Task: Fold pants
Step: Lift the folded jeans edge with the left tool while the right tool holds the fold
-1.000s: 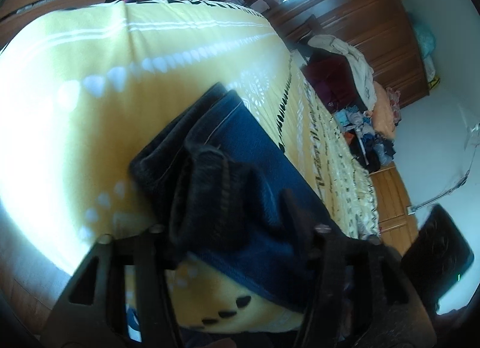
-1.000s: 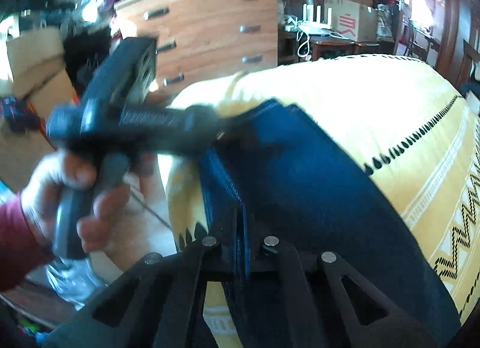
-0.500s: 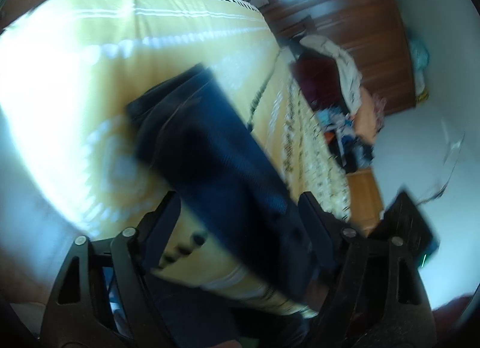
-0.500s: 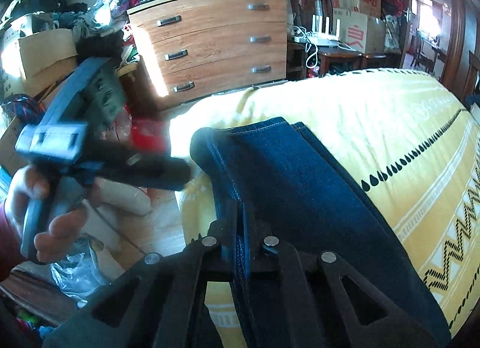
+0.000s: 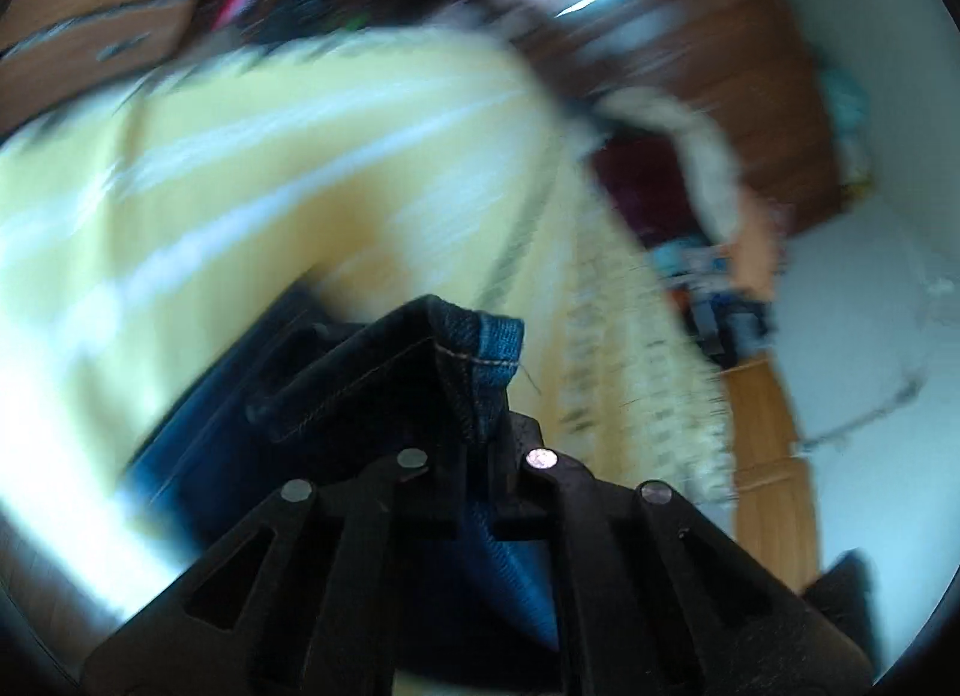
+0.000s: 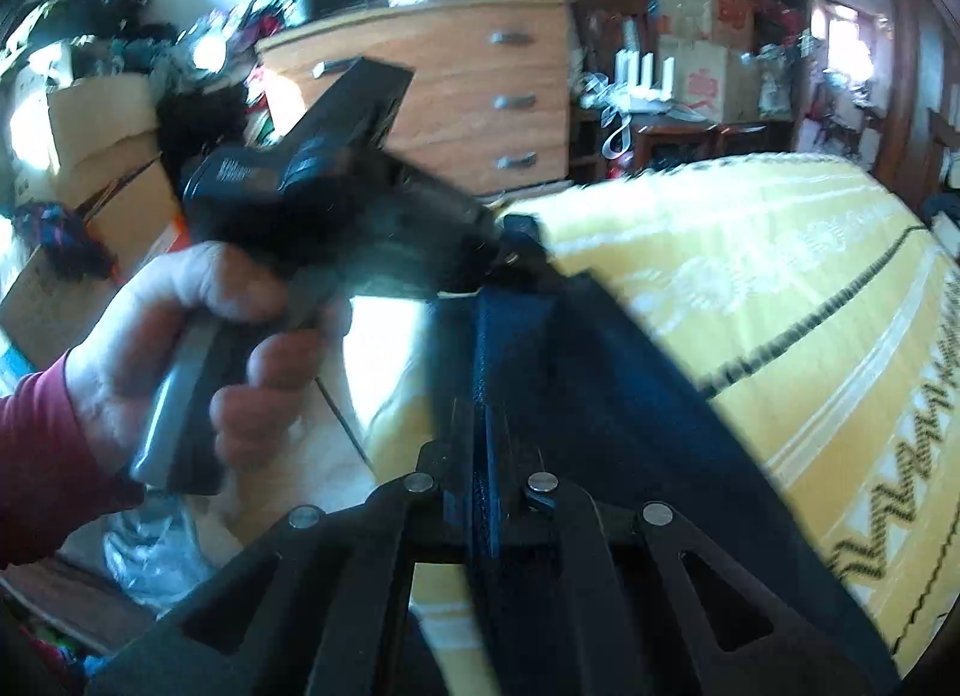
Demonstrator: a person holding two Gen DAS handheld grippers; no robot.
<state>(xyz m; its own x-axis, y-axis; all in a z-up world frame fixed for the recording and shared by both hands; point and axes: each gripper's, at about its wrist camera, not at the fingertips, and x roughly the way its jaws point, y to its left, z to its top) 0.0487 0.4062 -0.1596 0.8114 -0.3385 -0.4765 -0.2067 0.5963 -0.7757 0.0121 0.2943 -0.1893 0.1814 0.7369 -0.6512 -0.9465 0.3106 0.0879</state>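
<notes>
Dark blue denim pants (image 5: pixel 384 390) lie on a yellow patterned bedspread (image 5: pixel 300 168). My left gripper (image 5: pixel 480 444) is shut on a hemmed edge of the pants, whose stitched corner sticks up between the fingers. In the right wrist view my right gripper (image 6: pixel 486 480) is shut on a folded edge of the pants (image 6: pixel 600 384), which run away over the bed. A hand (image 6: pixel 180 336) in a red sleeve holds the left gripper's black body (image 6: pixel 336 198), whose tip meets the far end of the same pants edge.
A wooden chest of drawers (image 6: pixel 468 90) stands beyond the bed's end, with cardboard boxes (image 6: pixel 90 156) and clutter on the floor to its left. A wooden wardrobe (image 5: pixel 750 66) and a heap of clothes (image 5: pixel 690 168) lie past the bed's far side.
My left gripper, open around the pants before, has shut on a hem and lifted it off the bed. The right gripper has kept its grip and risen slightly.
</notes>
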